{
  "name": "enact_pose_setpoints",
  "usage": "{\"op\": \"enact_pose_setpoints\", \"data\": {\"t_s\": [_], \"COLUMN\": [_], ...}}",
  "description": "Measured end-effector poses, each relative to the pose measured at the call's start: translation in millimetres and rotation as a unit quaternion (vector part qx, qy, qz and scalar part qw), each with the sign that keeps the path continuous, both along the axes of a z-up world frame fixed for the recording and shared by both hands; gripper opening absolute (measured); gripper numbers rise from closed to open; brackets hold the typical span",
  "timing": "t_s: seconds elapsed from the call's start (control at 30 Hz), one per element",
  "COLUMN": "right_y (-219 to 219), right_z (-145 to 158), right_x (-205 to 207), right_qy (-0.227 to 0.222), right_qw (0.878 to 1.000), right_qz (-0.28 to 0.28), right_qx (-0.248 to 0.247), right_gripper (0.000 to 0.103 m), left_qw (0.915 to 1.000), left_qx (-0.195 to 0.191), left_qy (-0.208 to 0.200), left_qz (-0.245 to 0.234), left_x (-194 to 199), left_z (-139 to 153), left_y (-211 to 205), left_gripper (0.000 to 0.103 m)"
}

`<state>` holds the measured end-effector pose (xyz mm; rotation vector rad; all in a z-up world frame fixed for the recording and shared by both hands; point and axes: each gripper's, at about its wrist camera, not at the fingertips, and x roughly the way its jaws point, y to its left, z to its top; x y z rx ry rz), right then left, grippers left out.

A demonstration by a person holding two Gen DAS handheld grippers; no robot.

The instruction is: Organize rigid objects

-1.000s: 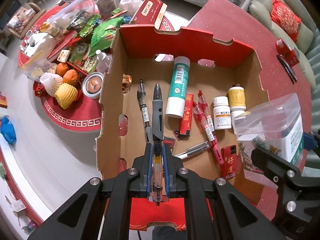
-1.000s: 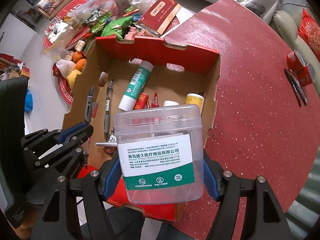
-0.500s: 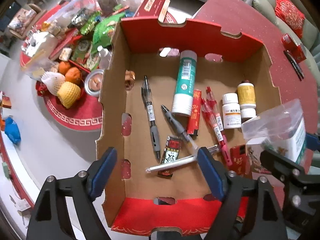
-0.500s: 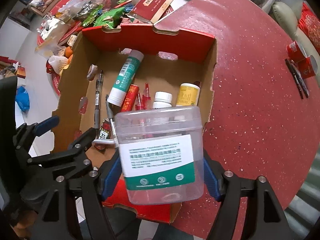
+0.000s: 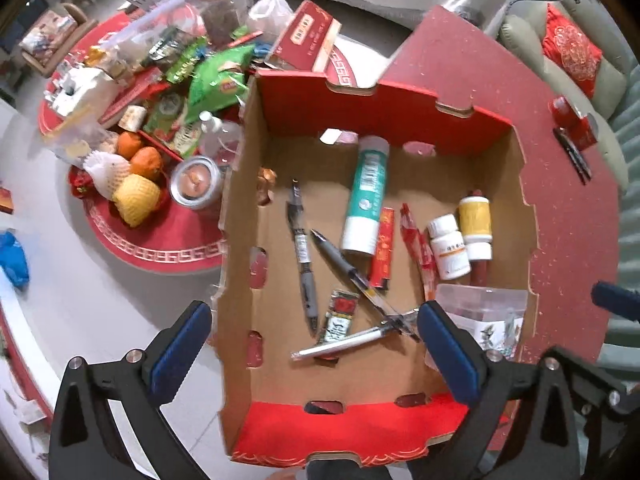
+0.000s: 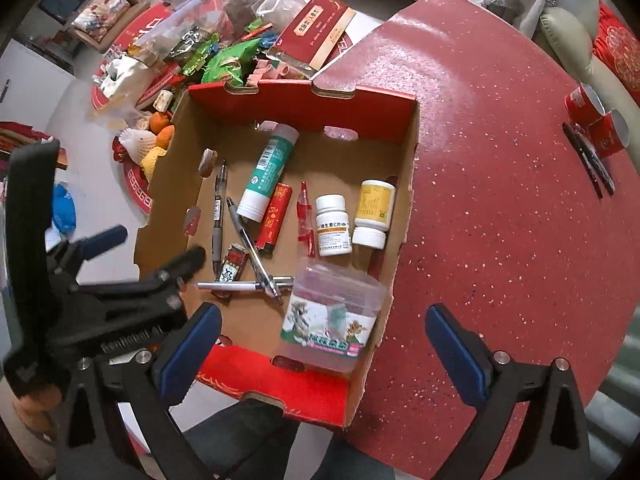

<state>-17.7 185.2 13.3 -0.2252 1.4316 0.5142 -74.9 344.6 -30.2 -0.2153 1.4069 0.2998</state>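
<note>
An open cardboard box (image 5: 384, 96) with red rims holds pens, a green-white tube (image 5: 366, 192) and two pill bottles (image 5: 448, 248). A grey pen (image 5: 344, 264) lies slantwise on its floor, crossing a silver pen (image 5: 344, 342). My left gripper (image 5: 310, 320) hangs above them, its jaws opening with nothing between the pads. A clear plastic tub (image 6: 332, 320) with a picture label rests in the box's near right corner (image 6: 304, 100). My right gripper (image 6: 323, 316) is above it, jaws opening, and the pads stand clear of the tub's sides.
The box sits on a red speckled table (image 6: 500, 160) with two red cups (image 6: 596, 120) and dark pens (image 6: 588, 164) at the far right. Left of the box, snack packets (image 5: 216, 76), fruit (image 5: 132, 184) and a tin crowd a lower red mat.
My left gripper opened and released the grey pen, which fell into the box across the silver pen. My right gripper opened and the clear tub dropped into the box's corner.
</note>
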Motion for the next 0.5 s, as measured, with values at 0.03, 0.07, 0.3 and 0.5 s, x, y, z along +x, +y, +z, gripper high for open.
{"op": "enact_pose_setpoints", "data": {"t_s": [0.03, 0.07, 0.3, 0.5], "right_y": [-1.5, -3.5, -7.3, -3.5], "right_z": [0.3, 0.5, 2.2, 2.2], "right_x": [-0.7, -1.1, -2.2, -3.0], "right_qy": [0.000, 0.002, 0.002, 0.003], "right_qw": [1.000, 1.000, 1.000, 1.000], "right_qz": [-0.001, -0.003, -0.008, -0.005], "right_qx": [0.000, 0.001, -0.004, -0.006], "right_gripper": [0.102, 0.102, 0.102, 0.102], "left_qw": [0.9997, 0.9992, 0.9995, 0.9997], "left_qx": [0.020, 0.032, 0.013, 0.012], "left_qy": [0.016, 0.024, 0.028, 0.022], "left_qz": [-0.003, -0.007, 0.002, -0.003], "left_x": [2.4, 4.3, 3.3, 3.9], "left_z": [-0.2, -1.2, -2.6, 1.4], "left_y": [-1.2, -2.1, -0.5, -5.2], "left_gripper": [0.103, 0.103, 0.103, 0.103]}}
